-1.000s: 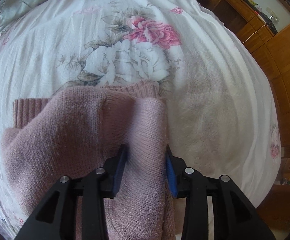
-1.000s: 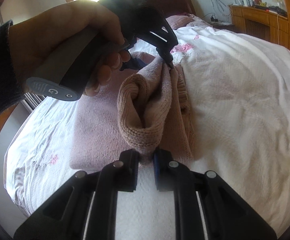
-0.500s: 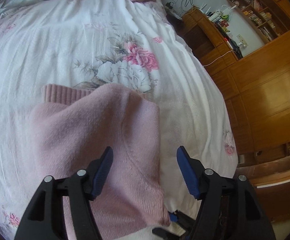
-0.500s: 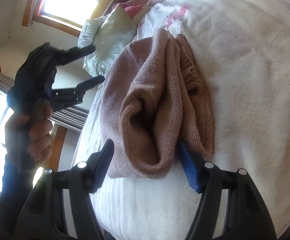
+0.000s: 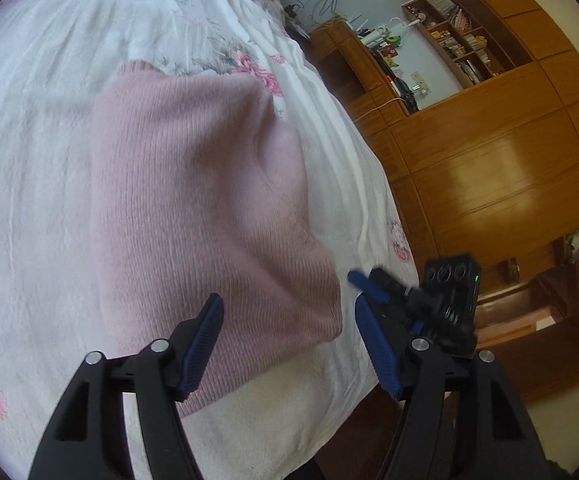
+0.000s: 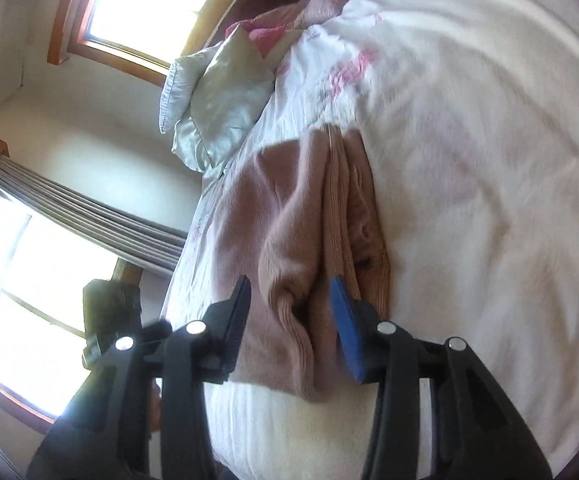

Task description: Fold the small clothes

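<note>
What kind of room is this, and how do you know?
Most likely a home bedroom. A pink sweater lies on a bed with a white floral bedspread, a pillow sits near the windows, and wooden cabinets stand beside the bed.

Sweater [image 5: 193,200] on bed [image 5: 29,160]

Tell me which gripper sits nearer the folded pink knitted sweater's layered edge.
Right. The right gripper is open, its fingers straddling the layered edge of the folded pink knitted sweater. The left gripper is also open, hanging over the sweater's smooth top, apart from those layers.
</note>
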Motion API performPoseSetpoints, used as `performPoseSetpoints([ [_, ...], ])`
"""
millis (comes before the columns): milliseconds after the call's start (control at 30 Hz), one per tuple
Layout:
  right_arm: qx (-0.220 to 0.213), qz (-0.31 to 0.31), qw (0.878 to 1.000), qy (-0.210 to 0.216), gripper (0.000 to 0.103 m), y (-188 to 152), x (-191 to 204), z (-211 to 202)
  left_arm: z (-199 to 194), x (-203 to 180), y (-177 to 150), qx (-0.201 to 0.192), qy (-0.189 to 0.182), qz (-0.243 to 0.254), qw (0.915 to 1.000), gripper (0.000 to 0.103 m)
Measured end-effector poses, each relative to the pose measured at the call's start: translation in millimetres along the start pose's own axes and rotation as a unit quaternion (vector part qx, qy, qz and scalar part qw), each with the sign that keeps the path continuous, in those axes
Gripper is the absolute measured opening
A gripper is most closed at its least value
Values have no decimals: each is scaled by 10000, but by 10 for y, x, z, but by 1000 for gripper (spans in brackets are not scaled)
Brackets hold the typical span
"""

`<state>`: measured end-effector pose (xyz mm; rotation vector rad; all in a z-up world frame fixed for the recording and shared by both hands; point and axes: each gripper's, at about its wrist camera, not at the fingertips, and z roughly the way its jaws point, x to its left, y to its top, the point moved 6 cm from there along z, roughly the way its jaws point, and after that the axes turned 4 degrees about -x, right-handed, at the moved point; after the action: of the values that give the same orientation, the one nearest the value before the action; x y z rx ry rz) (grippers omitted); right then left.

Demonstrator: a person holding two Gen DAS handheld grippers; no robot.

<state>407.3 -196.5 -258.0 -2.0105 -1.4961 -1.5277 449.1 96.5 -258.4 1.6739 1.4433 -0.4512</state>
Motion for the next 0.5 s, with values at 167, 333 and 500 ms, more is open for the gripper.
performPoseSetpoints([
  [167, 329, -145, 9988, -320, 42, 480, 38, 581, 84, 171, -196, -115, -509, -287, 9982, 68],
  [333, 655, -235, 9944, -794, 31, 620, -89, 1130, 177, 329, -299, -90, -718, -518, 9960, 68],
  [500, -30, -1047, 9933, -495, 15, 697, 202, 925, 323, 518, -390, -17, -667, -686, 9954, 68],
])
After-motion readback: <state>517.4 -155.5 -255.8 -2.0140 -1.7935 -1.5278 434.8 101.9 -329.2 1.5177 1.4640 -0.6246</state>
